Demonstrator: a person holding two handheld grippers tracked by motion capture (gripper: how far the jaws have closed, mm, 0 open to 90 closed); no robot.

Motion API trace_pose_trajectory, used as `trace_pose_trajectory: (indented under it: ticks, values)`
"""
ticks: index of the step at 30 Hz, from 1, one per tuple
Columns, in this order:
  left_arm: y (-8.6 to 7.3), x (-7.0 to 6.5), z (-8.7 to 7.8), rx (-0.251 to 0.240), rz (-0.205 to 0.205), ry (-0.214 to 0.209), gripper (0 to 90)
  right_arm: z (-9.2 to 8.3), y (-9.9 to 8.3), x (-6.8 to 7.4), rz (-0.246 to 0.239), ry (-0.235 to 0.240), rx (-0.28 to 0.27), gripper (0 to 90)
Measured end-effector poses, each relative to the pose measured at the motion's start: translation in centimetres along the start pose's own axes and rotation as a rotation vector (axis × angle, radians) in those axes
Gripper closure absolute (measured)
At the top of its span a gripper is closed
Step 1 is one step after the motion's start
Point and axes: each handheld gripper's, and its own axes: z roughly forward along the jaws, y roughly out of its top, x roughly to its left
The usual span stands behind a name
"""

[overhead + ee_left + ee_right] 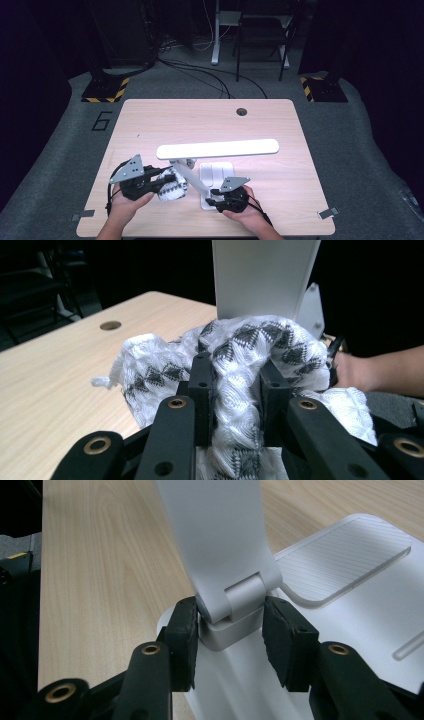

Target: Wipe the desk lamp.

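- Right tongs straddle the hinge at the foot of the white desk lamp, pads at its sides.
- Left tongs are clamped on a black-and-white patterned cloth, bunched against the lamp's arm above the counter.

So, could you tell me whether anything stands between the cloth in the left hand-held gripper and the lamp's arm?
Nothing visible does: the cloth bunches just in front of the lamp's arm, with no object between them.
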Motion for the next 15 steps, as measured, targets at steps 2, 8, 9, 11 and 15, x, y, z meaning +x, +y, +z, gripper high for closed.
trace_pose_trajectory:
  ticks: [2, 8, 9, 11, 15]
  values:
    - [-0.5, 0.0, 0.5, 0.009, -0.004, -0.003, 74.0, 0.0, 0.0, 0.0, -0.002, -0.003, 0.001, 58.3]
    - [-2.2, 0.1, 1.9, 0.022, -0.015, 0.0, 74.0, 0.0, 0.0, 0.1, -0.004, -0.005, -0.002, 58.5]
    - [-2.4, 0.1, 2.1, 0.024, -0.023, -0.001, 74.0, 0.0, 0.0, 0.1, -0.003, -0.004, -0.002, 58.5]
    - [-3.0, 0.1, 2.5, 0.028, -0.03, -0.004, 74.0, 0.0, 0.0, 0.1, -0.005, -0.007, -0.003, 58.5]
    - [-3.7, 0.0, 3.3, 0.034, -0.035, 0.003, 74.0, 0.0, -0.1, 0.2, -0.001, -0.01, -0.009, 58.6]
